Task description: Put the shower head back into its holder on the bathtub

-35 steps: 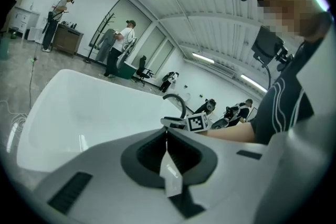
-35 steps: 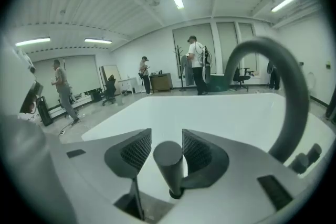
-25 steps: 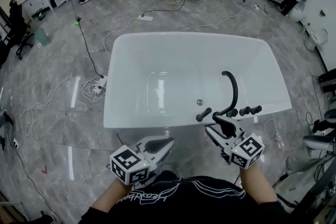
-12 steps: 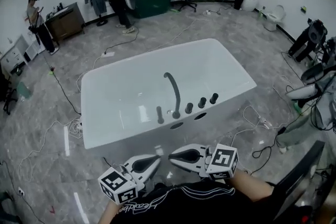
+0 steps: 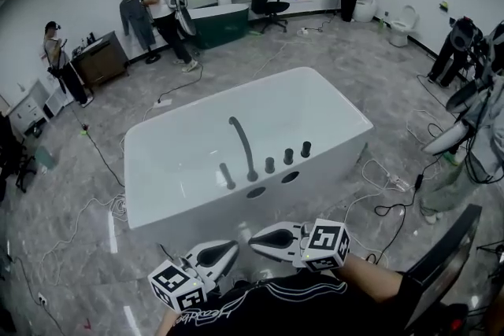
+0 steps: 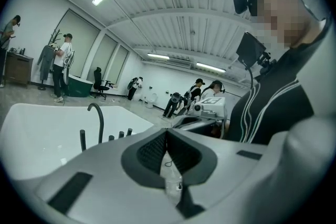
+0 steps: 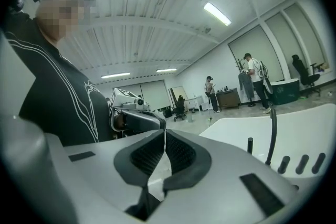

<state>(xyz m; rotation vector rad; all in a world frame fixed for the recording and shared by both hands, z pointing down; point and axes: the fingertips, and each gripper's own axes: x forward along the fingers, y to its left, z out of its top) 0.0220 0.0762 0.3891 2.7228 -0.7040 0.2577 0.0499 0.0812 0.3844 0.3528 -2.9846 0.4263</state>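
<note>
Grey floor [image 5: 315, 67], white bathtub [image 5: 197, 210], shower head [image 5: 226, 175] on rim

No legible text, white script on the black shirt [image 5: 293, 306] too blurred to read

Black, white-striped top [image 5: 299, 301]; grey left gripper [image 5: 235, 246] and right gripper [image 5: 253, 237] bear black-and-white marker cubes [image 5: 327, 244].

tub [image 5: 315, 110]: before us, mid-floor
spout [image 5: 241, 142]: on our near rim
shower head [image 5: 226, 175]: left of spout
knobs [image 5: 288, 156]: right of spout
left gripper [image 5: 233, 248]: beside right gripper [image 5: 253, 237], between us and tub
</note>
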